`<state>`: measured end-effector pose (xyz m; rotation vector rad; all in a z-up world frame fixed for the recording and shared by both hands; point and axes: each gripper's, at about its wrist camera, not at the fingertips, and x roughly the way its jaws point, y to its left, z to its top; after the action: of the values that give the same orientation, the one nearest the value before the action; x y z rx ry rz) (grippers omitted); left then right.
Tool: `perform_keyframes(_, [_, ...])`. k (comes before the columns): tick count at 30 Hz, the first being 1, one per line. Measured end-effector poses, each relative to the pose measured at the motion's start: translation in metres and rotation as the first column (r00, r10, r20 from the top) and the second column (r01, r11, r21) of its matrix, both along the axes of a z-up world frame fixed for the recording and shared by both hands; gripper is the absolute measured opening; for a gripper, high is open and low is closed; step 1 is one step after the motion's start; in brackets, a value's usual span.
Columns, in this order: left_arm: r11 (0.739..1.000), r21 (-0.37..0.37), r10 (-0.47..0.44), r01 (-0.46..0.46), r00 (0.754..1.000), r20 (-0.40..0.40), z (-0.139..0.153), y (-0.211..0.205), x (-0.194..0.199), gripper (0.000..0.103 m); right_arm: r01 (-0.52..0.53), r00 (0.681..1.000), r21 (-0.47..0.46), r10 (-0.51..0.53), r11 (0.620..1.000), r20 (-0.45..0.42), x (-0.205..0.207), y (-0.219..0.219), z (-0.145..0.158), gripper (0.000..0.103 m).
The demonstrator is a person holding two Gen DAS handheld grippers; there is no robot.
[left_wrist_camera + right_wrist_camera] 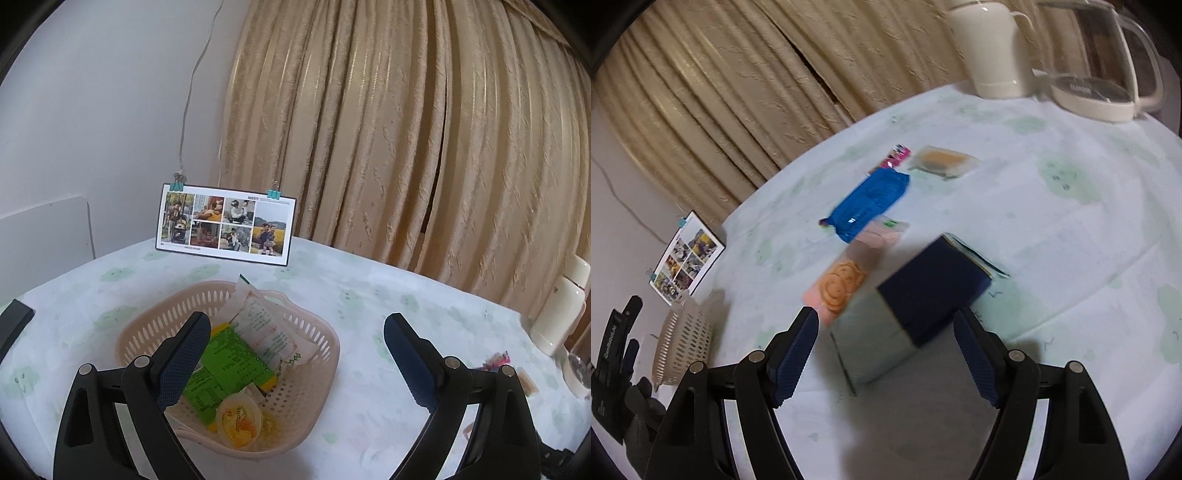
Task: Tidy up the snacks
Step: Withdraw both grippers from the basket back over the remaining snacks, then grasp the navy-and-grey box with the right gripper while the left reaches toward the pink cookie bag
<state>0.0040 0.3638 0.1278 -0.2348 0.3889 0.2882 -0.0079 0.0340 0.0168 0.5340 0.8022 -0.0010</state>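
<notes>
— Where are the snacks?
— Several lie in the pink basket (317, 373), under the left claw (295, 347), fingers spread, empty. The rest lie loose on the worktop (1052, 229): a blue packet (871, 203) at 12 o'clock of the right claw (886, 332).
— And that claw?
— Fingers apart around a dark-topped box (923, 291) (blurred), not touching it.

Soft, even indoor light; fisheye bending at the edges.
Left wrist view sharp, black corners. Right wrist view motion-blurred: box (905, 314) and blue packet (868, 203) smeared. Faint shadow beneath the box on the bench (1052, 221).
</notes>
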Motion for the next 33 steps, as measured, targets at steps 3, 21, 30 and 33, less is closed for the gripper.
perform_keyframes(3, [1.000, 0.006, -0.005, 0.005, 1.000, -0.002, 0.000, -0.003, 0.001, 0.095, 0.005, 1.000, 0.016, -0.004, 1.000, -0.020, 0.006, -0.001, -0.006, 0.074])
perform_keyframes(21, [0.998, 0.052, -0.032, 0.033, 0.999, -0.014, -0.003, -0.015, 0.003, 0.095, -0.107, 0.993, -0.333, 0.083, 0.937, -0.087, 0.048, 0.036, -0.006, 0.075])
perform_keyframes(30, [0.994, 0.103, -0.036, 0.036, 0.999, 0.000, -0.005, -0.027, 0.002, 0.095, -0.134, 0.990, -0.349, 0.111, 0.927, -0.085, 0.041, 0.025, -0.005, 0.062])
perform_keyframes(33, [0.991, 0.126, -0.044, 0.042, 0.999, 0.012, -0.006, -0.033, 0.000, 0.095, -0.125, 0.991, -0.359, 0.100, 0.925, -0.086, 0.037, 0.018, -0.005, 0.061])
